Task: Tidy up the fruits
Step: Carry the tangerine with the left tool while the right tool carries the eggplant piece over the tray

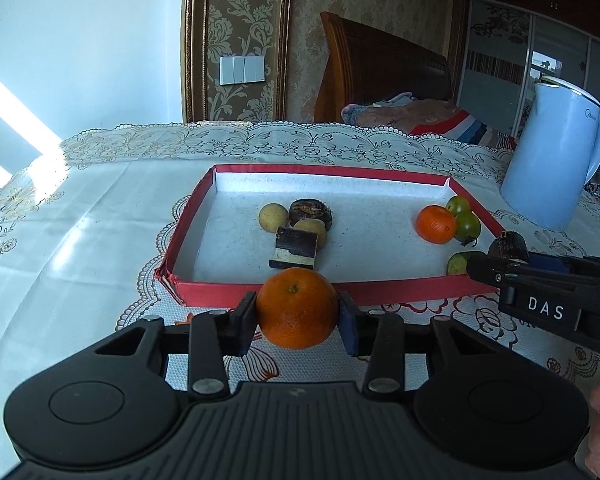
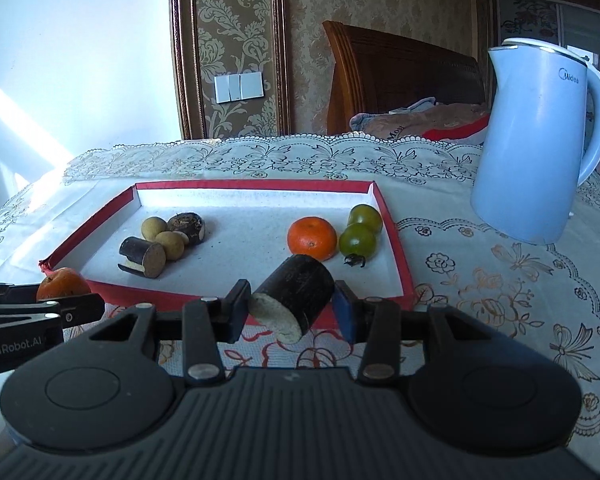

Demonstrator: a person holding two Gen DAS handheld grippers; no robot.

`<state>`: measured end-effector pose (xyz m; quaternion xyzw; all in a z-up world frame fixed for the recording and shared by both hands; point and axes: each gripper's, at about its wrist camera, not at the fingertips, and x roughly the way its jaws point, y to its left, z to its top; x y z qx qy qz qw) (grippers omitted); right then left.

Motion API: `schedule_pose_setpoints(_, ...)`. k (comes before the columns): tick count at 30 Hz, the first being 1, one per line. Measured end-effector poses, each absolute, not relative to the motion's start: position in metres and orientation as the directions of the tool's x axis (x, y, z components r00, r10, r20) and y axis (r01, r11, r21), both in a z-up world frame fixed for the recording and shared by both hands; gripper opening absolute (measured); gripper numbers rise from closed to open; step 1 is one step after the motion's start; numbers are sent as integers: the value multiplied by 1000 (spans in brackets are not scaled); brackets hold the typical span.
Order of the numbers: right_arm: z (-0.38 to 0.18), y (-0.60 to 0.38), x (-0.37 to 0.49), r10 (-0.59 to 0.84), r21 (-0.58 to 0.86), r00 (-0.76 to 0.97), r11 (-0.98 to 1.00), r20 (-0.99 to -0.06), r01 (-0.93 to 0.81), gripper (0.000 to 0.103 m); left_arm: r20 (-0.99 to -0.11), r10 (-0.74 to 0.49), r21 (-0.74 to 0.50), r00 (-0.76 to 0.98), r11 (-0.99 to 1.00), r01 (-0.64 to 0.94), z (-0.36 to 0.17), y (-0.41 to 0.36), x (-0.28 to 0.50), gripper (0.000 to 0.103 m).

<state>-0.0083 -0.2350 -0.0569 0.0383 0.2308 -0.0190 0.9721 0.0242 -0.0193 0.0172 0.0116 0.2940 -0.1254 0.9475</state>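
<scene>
1. Left wrist view: left hand-held gripper clamps an orange before the red tray; set it beside the tray's orange.
2. Right hand-held gripper clamps a dark cane piece; place beside the other cane piece.

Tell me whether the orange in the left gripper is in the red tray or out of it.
Out. The orange sits clamped in the left gripper, on the near side of the red tray's front wall.

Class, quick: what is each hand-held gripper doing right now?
Left hand-held gripper: closed on an orange.
Right hand-held gripper: closed on a dark sugarcane piece.
</scene>
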Motion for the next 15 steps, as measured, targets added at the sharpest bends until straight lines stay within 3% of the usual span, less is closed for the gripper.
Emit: schedule_pose_setpoints(15,-54,-245,71,-73,36,881,994,-467,102,42,-544,-174,-24,821,981,192,27,-64,98,41)
